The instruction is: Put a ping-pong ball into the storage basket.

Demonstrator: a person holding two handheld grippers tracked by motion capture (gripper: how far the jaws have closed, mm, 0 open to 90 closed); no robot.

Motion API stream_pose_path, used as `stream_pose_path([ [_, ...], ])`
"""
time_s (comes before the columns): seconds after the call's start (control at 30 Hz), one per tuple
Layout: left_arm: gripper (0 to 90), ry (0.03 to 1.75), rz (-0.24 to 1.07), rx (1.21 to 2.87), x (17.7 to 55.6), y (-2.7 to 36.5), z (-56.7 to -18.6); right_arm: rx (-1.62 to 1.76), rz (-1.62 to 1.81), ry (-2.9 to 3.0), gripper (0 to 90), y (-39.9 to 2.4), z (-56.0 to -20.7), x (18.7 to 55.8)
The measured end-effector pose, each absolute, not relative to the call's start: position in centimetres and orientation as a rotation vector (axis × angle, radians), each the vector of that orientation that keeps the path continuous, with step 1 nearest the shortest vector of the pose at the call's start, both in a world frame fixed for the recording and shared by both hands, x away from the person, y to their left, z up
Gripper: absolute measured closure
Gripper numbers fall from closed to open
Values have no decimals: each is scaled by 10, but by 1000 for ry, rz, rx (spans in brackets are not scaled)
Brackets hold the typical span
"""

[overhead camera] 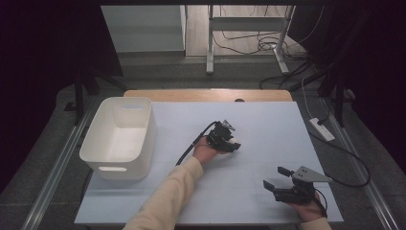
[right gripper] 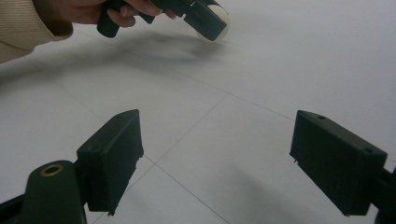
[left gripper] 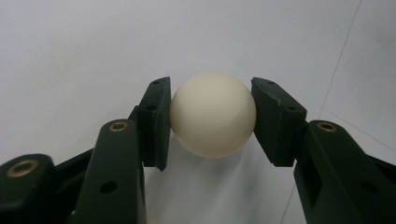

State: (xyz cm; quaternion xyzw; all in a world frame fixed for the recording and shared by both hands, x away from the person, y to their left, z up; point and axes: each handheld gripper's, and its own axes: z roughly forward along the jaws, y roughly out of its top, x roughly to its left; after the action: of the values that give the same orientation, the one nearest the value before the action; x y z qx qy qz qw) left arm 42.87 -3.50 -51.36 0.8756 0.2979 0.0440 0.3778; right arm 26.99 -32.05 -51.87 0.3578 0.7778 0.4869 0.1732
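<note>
A cream-white ball [left gripper: 213,114] sits between both pads of my left gripper [left gripper: 210,121], which is shut on it just above the pale table. From above, that left gripper [overhead camera: 231,143] is near the table's middle, the ball [overhead camera: 235,144] peeking out at its tip. My right gripper [overhead camera: 274,178] rests near the front right edge, jaws spread wide with nothing between them. In the right gripper view its black pads [right gripper: 114,154] stand far apart over bare table, and the left gripper with the ball [right gripper: 221,22] is farther off at the top.
A white plastic bin [overhead camera: 119,139] stands at the table's left side. A wooden strip [overhead camera: 208,95] runs along the far edge. Cables and a power strip [overhead camera: 321,129] lie on the floor to the right.
</note>
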Motion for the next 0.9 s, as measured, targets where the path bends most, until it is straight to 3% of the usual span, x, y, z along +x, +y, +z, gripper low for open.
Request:
stream_pose_path([
  [0.9, 510, 721, 153, 2197, 416, -28, -490, 1013, 1377, 2207, 167, -319, -518, 269],
])
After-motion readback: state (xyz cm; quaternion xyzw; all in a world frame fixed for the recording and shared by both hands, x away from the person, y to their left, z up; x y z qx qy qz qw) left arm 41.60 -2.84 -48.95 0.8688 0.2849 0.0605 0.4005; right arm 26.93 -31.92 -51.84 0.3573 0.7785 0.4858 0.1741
